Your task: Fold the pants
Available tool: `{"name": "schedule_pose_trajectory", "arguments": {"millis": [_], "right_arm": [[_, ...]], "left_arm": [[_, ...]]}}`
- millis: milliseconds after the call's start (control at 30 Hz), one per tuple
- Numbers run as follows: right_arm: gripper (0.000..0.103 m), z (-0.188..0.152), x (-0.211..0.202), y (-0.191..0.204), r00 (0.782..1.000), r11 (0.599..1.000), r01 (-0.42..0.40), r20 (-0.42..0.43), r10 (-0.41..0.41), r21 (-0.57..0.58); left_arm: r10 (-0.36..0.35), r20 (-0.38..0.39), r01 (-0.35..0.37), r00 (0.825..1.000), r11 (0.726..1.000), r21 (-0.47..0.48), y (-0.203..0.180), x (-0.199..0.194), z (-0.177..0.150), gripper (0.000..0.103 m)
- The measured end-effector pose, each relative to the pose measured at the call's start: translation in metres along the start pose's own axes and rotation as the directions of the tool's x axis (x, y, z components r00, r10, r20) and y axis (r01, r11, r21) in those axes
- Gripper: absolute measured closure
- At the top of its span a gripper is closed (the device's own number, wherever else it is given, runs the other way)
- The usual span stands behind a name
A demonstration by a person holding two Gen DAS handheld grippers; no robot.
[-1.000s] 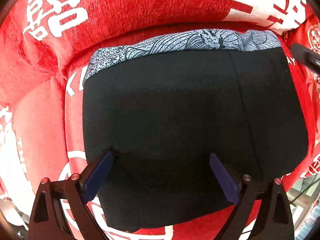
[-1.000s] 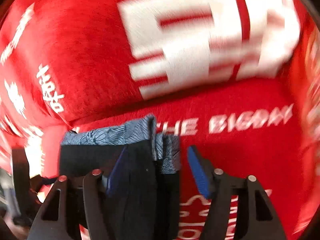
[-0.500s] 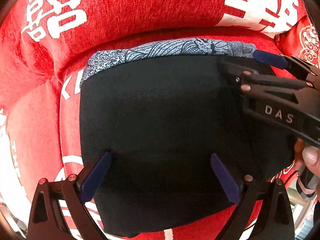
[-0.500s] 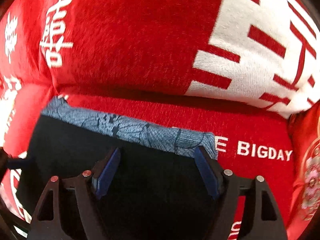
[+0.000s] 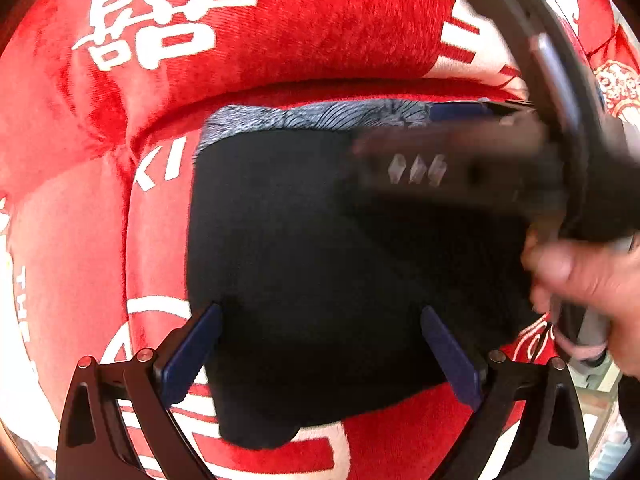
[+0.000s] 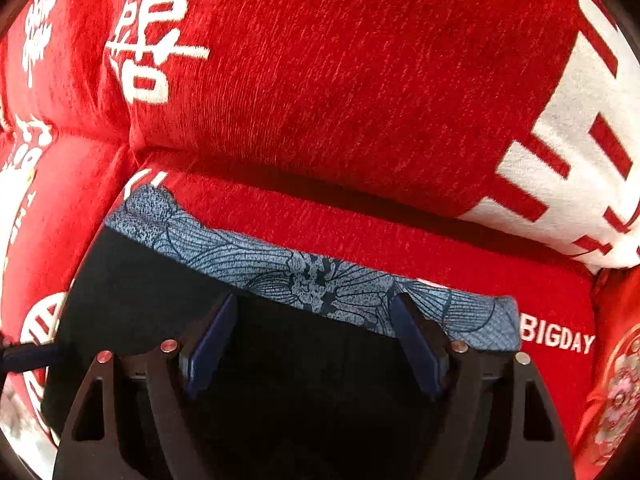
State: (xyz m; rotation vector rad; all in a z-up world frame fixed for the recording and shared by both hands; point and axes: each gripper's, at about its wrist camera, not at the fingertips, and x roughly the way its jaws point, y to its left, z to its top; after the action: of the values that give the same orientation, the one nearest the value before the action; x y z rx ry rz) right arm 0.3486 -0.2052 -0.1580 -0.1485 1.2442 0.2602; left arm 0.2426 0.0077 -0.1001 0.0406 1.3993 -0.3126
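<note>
Folded black pants (image 5: 320, 264) lying flat on a red sofa seat (image 6: 360, 224), patterned grey waistband (image 6: 320, 280) at the far edge, left claw (image 5: 320, 344) spread over the near edge, right claw (image 6: 316, 336) spread above the waistband

Sweeping further in over the folded pants (image 5: 320, 264) toward the seat cushion's (image 5: 156, 248) back edge, the right gripper (image 6: 312, 344), jaws spread, blurring across the left view.

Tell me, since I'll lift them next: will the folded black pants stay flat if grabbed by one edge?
Probably not. The pants look like soft cloth lying in layers, with a patterned layer peeking out behind, so they would likely droop and unfold. Resting on the plush red cushion, they may drag rather than slide.
</note>
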Motion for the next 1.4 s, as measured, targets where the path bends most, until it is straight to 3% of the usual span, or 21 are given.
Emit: {"name": "schedule_pose_trajectory", "arguments": {"millis": [100,167,233,333,400,467,600,667,833,967,1133,1233,1400], "right_arm": [[0.021,0.008,-0.032,0.003,0.992,1.000,-0.015,0.125,0.014,0.007],[0.021,0.015,-0.037,0.021,0.987,0.998,-0.053,0.146,0.059,-0.047],[0.021,0.021,-0.017,0.040,0.991,0.992,-0.093,0.090,0.101,-0.085],[0.021,0.018,0.031,0.062,0.993,0.984,-0.107,-0.070,0.098,-0.140],[0.021,0.020,0.022,0.044,0.983,0.983,-0.180,-0.045,0.179,-0.022],[0.021,0.014,-0.012,0.017,0.974,0.973,-0.225,0.043,0.223,0.049],[0.015,-0.023,-0.069,-0.038,0.973,0.975,-0.197,0.145,0.182,0.099],[0.014,-0.043,-0.076,-0.066,0.986,0.982,-0.139,0.113,0.125,0.125],[0.014,-0.078,-0.067,-0.099,0.999,0.981,-0.051,0.017,0.049,0.185],[0.014,-0.091,-0.063,-0.099,0.997,0.969,-0.074,0.027,0.070,0.235],[0.014,-0.097,-0.052,-0.107,0.998,0.943,-0.070,0.014,0.069,0.325],[0.014,-0.099,-0.056,-0.110,0.998,0.954,-0.064,0.022,0.061,0.293],[0.014,-0.093,-0.056,-0.096,0.999,0.979,-0.051,0.019,0.048,0.199]], "left_arm": [[-0.035,0.027,0.036,0.999,0.998,-0.054,0.014,-0.010,-0.007,0.004],[-0.042,0.030,0.044,0.999,0.996,-0.083,0.019,-0.009,-0.010,0.004],[-0.045,0.011,0.046,0.999,0.994,-0.099,0.022,-0.005,-0.015,0.004],[-0.047,0.001,0.047,0.999,0.994,-0.094,0.023,-0.004,-0.020,0.004],[-0.071,0.013,0.072,0.997,0.993,-0.089,0.025,-0.011,-0.020,0.004],[-0.127,0.036,0.129,0.991,0.987,-0.096,0.033,-0.021,-0.017,0.004],[-0.220,0.037,0.223,0.975,0.962,-0.158,0.058,-0.023,-0.001,0.004],[-0.189,0.022,0.189,0.982,0.966,-0.174,0.066,-0.017,0.007,0.004],[-0.097,0.034,0.099,0.995,0.993,-0.071,0.051,-0.013,0.021,0.004],[-0.041,0.016,0.042,0.999,0.998,-0.051,0.040,-0.003,0.029,0.004],[-0.061,-0.002,0.060,0.998,0.990,-0.128,0.047,0.010,0.035,0.004],[-0.044,0.005,0.044,0.999,0.995,-0.094,0.040,0.008,0.035,0.004],[0.046,0.000,-0.046,0.999,0.999,-0.017,0.023,0.013,0.033,0.004]]}}
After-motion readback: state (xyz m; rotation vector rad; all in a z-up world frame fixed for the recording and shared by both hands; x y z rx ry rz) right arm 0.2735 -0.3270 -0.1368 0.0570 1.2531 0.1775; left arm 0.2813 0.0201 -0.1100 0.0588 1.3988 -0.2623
